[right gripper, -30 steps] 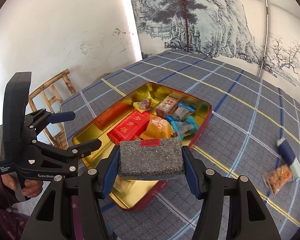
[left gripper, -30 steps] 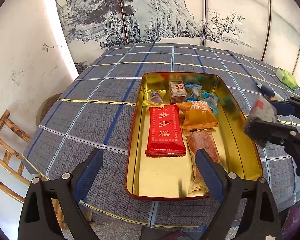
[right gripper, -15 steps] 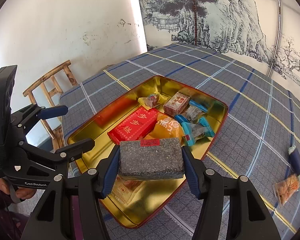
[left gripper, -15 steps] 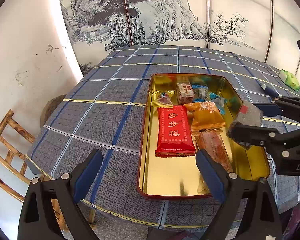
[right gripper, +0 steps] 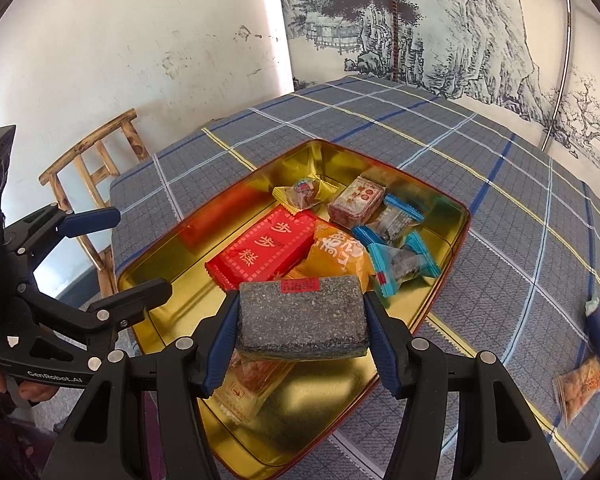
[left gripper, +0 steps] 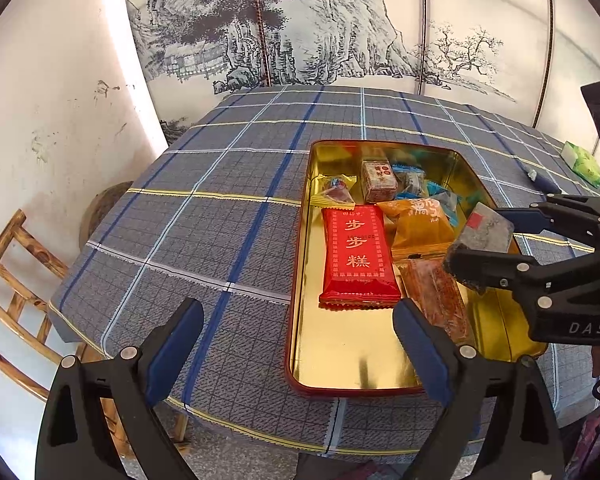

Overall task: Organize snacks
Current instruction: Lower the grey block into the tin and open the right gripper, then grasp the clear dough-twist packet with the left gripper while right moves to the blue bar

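A gold tin (left gripper: pixel 352 354) (right gripper: pixel 160 268) with a red rim lies on the plaid cloth. It holds a red packet (left gripper: pixel 358 254) (right gripper: pixel 266 248), an orange packet (left gripper: pixel 420 230) (right gripper: pixel 336 256), a small box (left gripper: pixel 378 176), blue-wrapped candies (right gripper: pixel 400 264) and a long orange-brown packet (left gripper: pixel 436 296). My right gripper (right gripper: pixel 302 320) (left gripper: pixel 484 240) is shut on a dark speckled block (right gripper: pixel 300 324) (left gripper: pixel 486 234) with a red label, held above the tin's near right part. My left gripper (left gripper: pixel 296 320) (right gripper: pixel 128 254) stands open and empty over the tin's near left rim.
A blue-capped item (right gripper: pixel 598 320) and an orange snack bag (right gripper: pixel 580 386) lie on the cloth right of the tin. A green pack (left gripper: pixel 584 162) sits at the far right. A wooden chair (left gripper: pixel 16 280) (right gripper: pixel 96 160) stands beside the table by the white wall.
My right gripper has carried the speckled block further in over the tin and a little lower. The left gripper stays open near the tin's front left.
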`<action>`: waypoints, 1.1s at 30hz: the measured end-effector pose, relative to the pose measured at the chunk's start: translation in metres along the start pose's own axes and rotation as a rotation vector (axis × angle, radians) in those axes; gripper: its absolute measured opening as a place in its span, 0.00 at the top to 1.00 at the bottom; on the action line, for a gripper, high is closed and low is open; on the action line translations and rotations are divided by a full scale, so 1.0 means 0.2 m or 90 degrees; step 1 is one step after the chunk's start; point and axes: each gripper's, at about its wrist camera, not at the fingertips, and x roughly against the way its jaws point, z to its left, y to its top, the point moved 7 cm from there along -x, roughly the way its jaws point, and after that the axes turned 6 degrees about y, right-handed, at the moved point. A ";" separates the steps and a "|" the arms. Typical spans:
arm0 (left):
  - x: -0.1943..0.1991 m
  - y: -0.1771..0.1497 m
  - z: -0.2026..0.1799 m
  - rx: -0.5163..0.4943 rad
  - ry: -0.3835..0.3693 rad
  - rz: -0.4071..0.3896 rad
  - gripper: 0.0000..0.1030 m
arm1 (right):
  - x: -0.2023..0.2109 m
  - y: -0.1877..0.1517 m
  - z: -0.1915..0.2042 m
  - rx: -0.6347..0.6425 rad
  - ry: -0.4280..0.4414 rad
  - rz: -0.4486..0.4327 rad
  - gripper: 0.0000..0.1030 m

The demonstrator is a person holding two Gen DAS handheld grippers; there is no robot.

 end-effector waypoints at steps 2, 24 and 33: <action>-0.01 0.00 0.00 -0.001 0.000 0.002 0.09 | -0.01 0.00 -0.01 -0.003 -0.002 0.002 0.41; 0.00 -0.01 0.01 -0.006 0.008 0.003 0.08 | 0.30 -0.23 -0.38 -0.133 -0.080 -0.091 0.32; 0.06 0.03 -0.08 -0.044 0.016 -0.013 0.06 | 0.61 -0.59 -0.83 -0.253 -0.216 -0.100 0.25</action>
